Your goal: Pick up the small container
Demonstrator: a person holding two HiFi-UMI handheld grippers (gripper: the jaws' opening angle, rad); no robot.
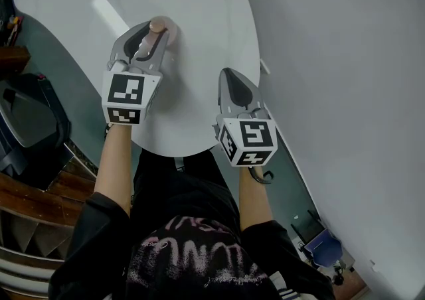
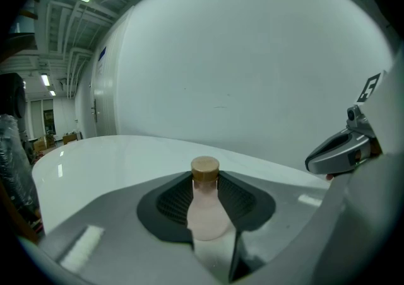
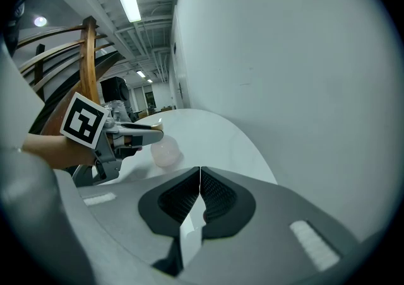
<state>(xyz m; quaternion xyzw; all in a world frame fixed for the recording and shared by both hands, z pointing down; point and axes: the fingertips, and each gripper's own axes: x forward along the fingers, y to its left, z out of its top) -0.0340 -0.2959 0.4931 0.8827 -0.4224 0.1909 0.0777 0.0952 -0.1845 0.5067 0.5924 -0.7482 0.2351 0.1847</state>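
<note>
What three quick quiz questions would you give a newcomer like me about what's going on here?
1. True or false: the right gripper has its fingers shut with nothing between them.
2. What colour is the cap of the small container? A tan, B blue, C black.
3. Fill in: the small container sits between the fingers of the ___ gripper.

Key: 1 true; 2 A; 3 left, as the left gripper is closed on it.
</note>
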